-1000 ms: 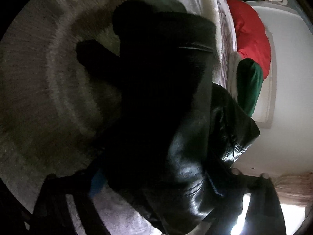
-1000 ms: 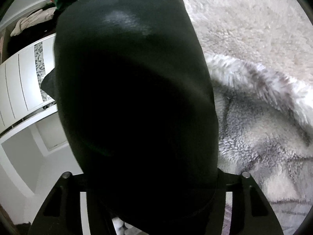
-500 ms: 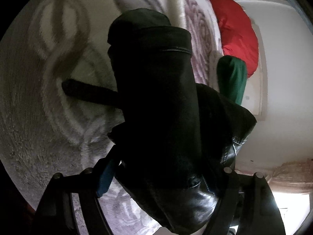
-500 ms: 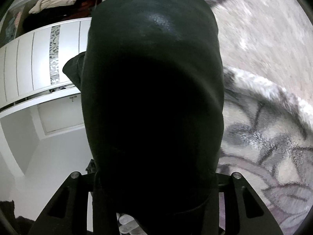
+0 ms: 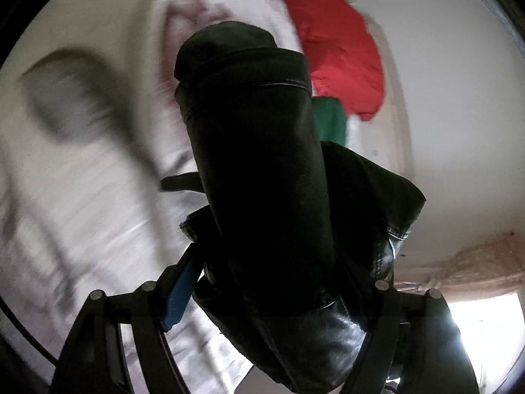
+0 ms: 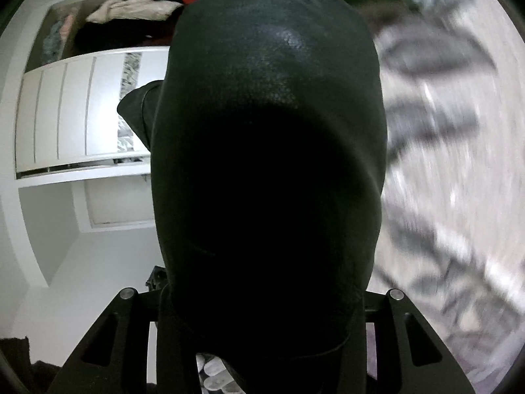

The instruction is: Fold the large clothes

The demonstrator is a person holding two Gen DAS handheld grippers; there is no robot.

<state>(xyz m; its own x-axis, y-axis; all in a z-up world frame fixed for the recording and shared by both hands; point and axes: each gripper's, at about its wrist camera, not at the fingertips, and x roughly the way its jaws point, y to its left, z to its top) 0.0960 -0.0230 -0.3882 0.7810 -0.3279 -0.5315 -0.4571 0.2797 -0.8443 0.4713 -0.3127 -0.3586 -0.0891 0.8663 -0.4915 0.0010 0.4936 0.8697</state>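
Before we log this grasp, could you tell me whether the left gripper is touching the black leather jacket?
Touching: the left wrist view shows the black leather jacket bunched between the left gripper's fingers.

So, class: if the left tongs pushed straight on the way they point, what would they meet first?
The black leather garment itself: it fills the space between and ahead of the left tongs. Beyond it lies the patterned fleece blanket, though depth is unclear.
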